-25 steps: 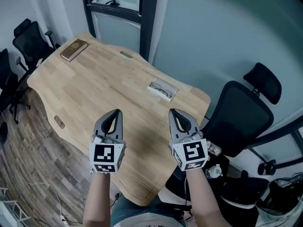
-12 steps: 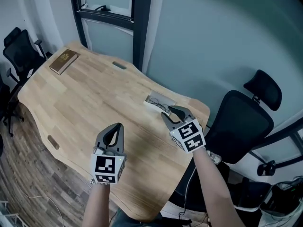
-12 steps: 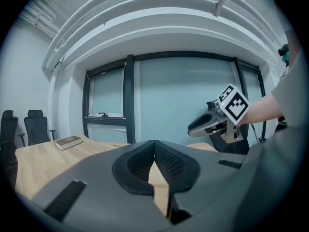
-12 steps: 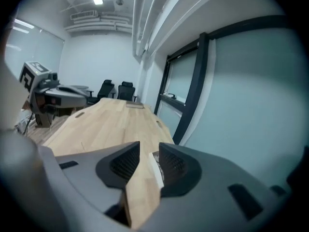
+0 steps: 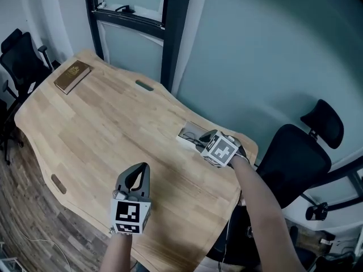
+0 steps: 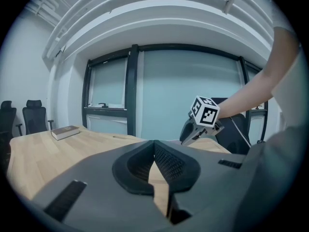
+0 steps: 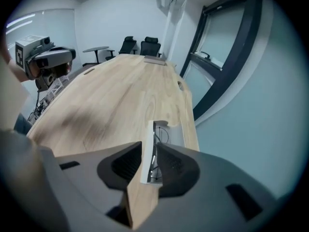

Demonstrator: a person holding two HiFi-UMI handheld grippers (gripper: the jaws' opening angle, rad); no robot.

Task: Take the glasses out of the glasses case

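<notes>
My right gripper above glasses case, jaws wide, closing; glasses ahead in gap, long axis along it. Left gripper closed, empty, far.

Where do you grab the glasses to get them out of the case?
Probably the thin frame near the middle, coming from straight above: the glasses lie flat inside the open case, whose walls block the sides.

Rm: pale-wood table, wavy edge. Blk office chair just beside one end, more chairs at opp. end. Frosted glass wall w/ dark window frame. Wood-plank floor. Light even, cool.
</notes>
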